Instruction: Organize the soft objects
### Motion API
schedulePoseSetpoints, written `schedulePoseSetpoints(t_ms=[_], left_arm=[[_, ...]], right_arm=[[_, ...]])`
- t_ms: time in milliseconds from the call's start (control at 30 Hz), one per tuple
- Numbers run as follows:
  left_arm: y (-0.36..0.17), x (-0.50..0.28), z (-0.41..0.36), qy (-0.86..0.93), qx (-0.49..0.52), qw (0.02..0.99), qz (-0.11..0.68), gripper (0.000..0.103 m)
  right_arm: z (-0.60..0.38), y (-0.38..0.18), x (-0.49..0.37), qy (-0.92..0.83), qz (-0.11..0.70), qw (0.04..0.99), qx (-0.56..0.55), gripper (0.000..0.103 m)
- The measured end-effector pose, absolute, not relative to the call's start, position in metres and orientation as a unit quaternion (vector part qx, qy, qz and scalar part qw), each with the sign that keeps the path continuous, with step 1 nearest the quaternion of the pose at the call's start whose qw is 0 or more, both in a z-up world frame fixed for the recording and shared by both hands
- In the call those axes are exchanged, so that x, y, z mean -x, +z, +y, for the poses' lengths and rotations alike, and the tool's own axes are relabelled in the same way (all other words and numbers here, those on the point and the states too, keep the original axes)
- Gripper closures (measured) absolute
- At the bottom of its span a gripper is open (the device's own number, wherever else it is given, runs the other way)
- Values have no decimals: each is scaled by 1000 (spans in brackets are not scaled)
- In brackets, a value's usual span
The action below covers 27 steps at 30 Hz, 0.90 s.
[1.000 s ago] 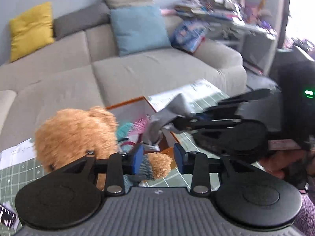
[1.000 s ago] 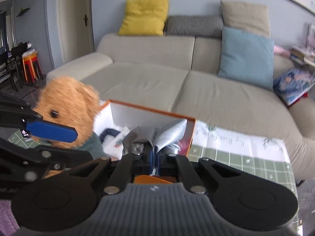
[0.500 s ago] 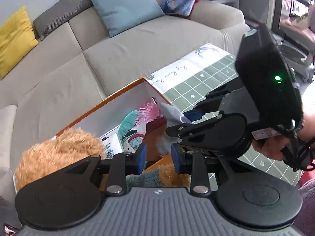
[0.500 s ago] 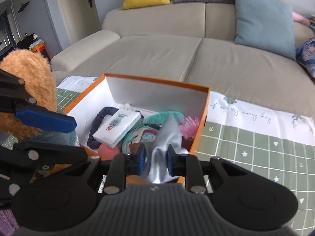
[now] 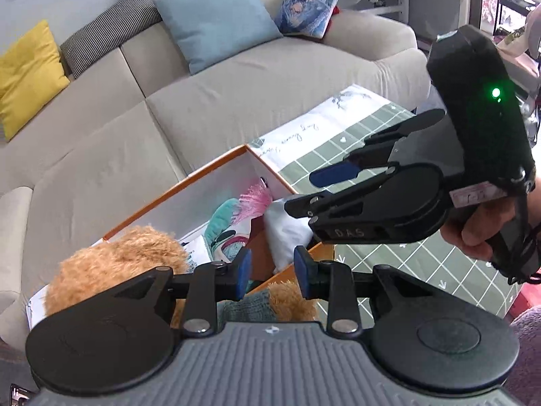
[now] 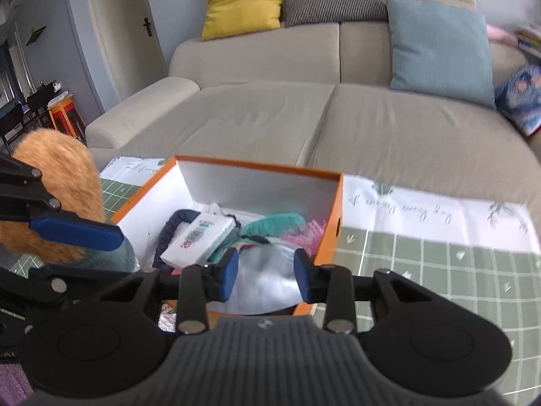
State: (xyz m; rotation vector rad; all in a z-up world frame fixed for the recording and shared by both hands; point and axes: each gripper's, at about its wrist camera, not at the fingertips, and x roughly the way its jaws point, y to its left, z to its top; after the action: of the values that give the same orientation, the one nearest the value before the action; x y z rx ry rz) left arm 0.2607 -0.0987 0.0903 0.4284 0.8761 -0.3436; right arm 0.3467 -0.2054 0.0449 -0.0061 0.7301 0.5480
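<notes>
An orange box (image 6: 257, 164) with white inner walls stands on a green checked mat. A silver-grey cloth (image 6: 267, 270) lies in its near right corner. My right gripper (image 6: 265, 275) hovers just over that cloth. Its jaws are opening, and the cloth shows between the pads without being pinched. In the left wrist view the right gripper (image 5: 304, 191) hangs above the cloth (image 5: 287, 233). My left gripper (image 5: 272, 274) is shut on a brown teddy bear (image 5: 111, 264) in a teal sweater. It holds the bear (image 6: 57, 176) up at the box's (image 5: 175, 186) left side.
Inside the box lie a white tissue pack (image 6: 199, 240), a dark blue band (image 6: 169, 233), and teal (image 6: 274, 223) and pink (image 6: 311, 233) soft items. A beige sofa (image 6: 321, 118) with cushions lies behind. The mat (image 6: 422, 270) stretches to the right. A hand (image 5: 480, 230) grips the right tool.
The right gripper came down over the box with the grey cloth, and its jaws spread off it. The cloth now lies in the box. The left gripper shifted with the bear.
</notes>
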Motion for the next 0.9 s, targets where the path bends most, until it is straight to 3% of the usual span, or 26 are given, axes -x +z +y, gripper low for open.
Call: schedulePoseSetpoints(t_ms=[500,900], left_arm=[[148,-184,-82,-170,-185,903,347,65],[159,-102,-41,-174,-123,945,249,65]], right_arm=[[-218,136,-243,232,261,936,34,63],[-217,150,-116,167,178,969,21,56]])
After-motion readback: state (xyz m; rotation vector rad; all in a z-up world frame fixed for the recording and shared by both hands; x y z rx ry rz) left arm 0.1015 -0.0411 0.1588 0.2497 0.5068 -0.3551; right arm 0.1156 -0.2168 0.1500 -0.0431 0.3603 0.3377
